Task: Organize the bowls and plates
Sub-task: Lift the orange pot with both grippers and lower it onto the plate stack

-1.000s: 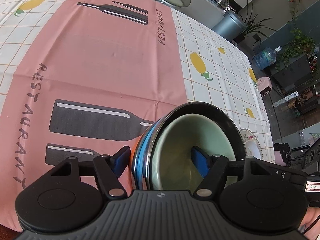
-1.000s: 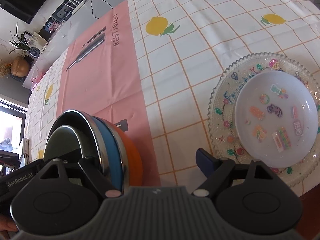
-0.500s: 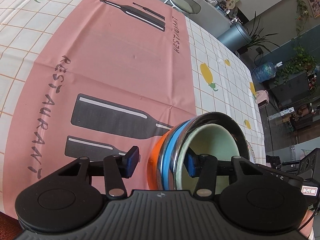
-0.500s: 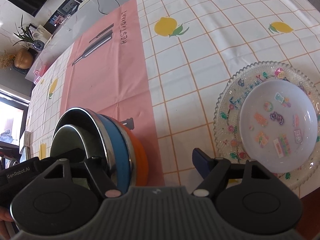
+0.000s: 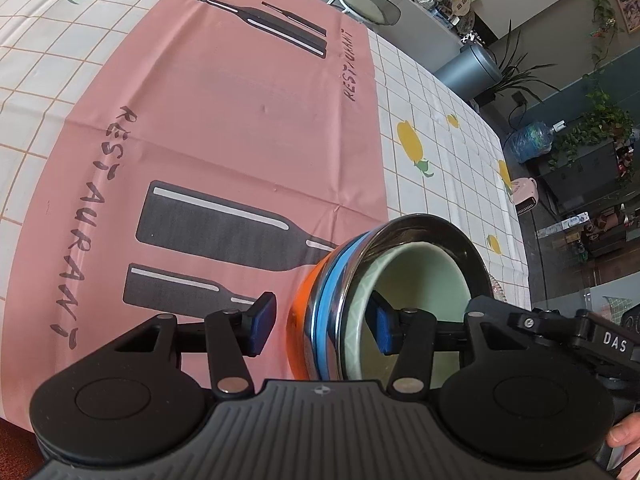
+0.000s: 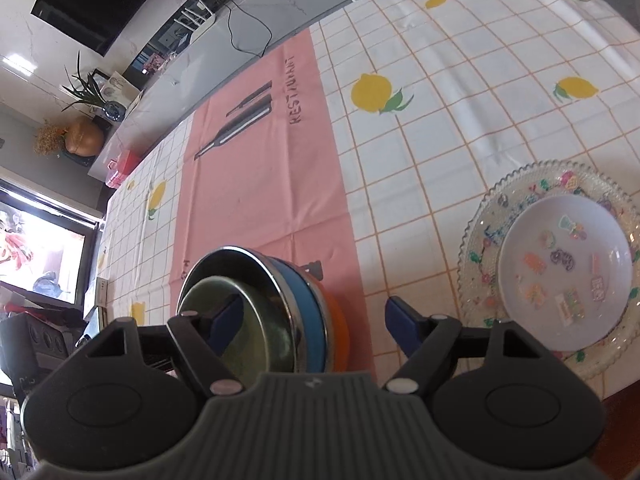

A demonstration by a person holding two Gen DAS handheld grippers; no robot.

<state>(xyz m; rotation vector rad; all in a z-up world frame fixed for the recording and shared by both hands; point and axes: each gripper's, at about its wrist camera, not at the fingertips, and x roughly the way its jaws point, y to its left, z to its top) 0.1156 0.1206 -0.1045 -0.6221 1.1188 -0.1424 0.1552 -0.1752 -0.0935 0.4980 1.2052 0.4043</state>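
The nested stack of bowls [image 5: 384, 304] sits at about five o'clock in the left wrist view, on the pink runner [image 5: 224, 128] of the worktop [image 6: 460, 128]: an orange bowl [image 5: 300, 312] outermost, then a blue one [image 5: 326, 308], a steel bowl [image 5: 452, 240] and a pale green ceramic bowl [image 5: 420, 284] inside. A second ago both pairs of fingers stood wider around it. Now the left gripper [image 5: 322, 324] straddles the near wall of the stack, one pad inside the green bowl and the other outside, clear of the orange side; its fingers, having narrowed sharply, are easing apart again and do not visibly press. The right gripper [image 6: 312, 320] does the same from the opposite side, at seven o'clock in its own view: one finger inside the green bowl, the other well outside the orange wall with a plain gap, and its fingers are also opening slightly.

The stack looks tilted and a little higher in both views than a second ago, so it may be partly carried on the inner fingers; I cannot tell whether it has left the cloth.

The patterned glass plate [image 6: 500, 200] with the white sticker-dotted dish [image 6: 560, 272] on it lies at three o'clock in the right view, apart from the bowls and already paired. Bowls and plates look sorted into two groups, so the task seems far along.
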